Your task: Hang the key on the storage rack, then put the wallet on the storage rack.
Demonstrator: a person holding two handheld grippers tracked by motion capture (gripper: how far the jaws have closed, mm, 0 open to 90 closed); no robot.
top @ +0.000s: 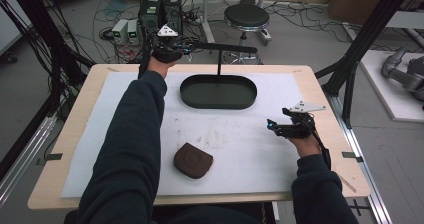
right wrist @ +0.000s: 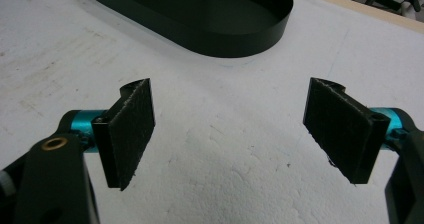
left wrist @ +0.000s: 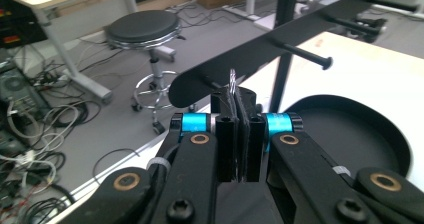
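Since the hanger stand (top: 220, 48) rises from the oval tray (top: 218, 92) at upper centre of the worktop (top: 320, 91), the left gripper (left wrist: 233, 91) reaches up there, jaws clamped on a thin metal ring (left wrist: 232, 79) beside its pegs, likely to hang it; right gripper (right wrist: 227, 129) idles right, jaws apart.

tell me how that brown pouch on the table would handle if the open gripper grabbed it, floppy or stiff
Probably semi-stiff: the brown pouch keeps a rounded, padded shape lying flat on the white mat. Likely light, and unlikely to roll or tip. Its smooth-looking surface might slip a little, though the right gripper has textured pads.
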